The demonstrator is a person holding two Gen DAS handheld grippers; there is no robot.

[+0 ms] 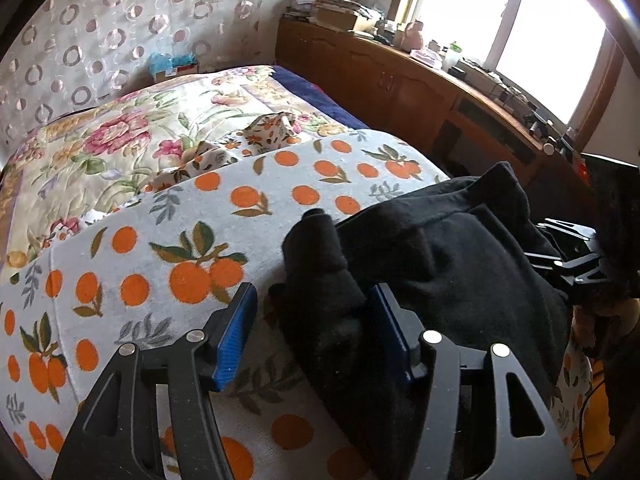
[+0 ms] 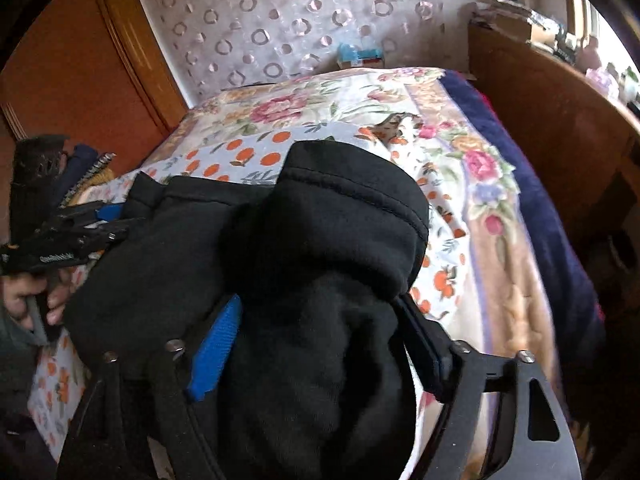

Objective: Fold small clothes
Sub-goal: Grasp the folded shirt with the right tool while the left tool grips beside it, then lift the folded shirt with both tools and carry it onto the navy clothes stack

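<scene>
Sunlit bedroom on my feeds: a bed under a floral quilt point(image 1: 120, 128), with an orange-print towel point(image 1: 224, 216) laid across the near end and a wooden cabinet point(image 1: 400, 80) along the window side. I see the black garment point(image 1: 460, 264) bunched on that towel at the bed's near edge. My left gripper point(image 1: 310, 332) stands spread, a fold of the black fabric lying against its right blue pad while the other pad is clear of it. My right gripper point(image 2: 320, 340) is also spread wide, with a thick wad of the garment filling the gap between its fingers; I cannot tell whether the pads press it.
</scene>
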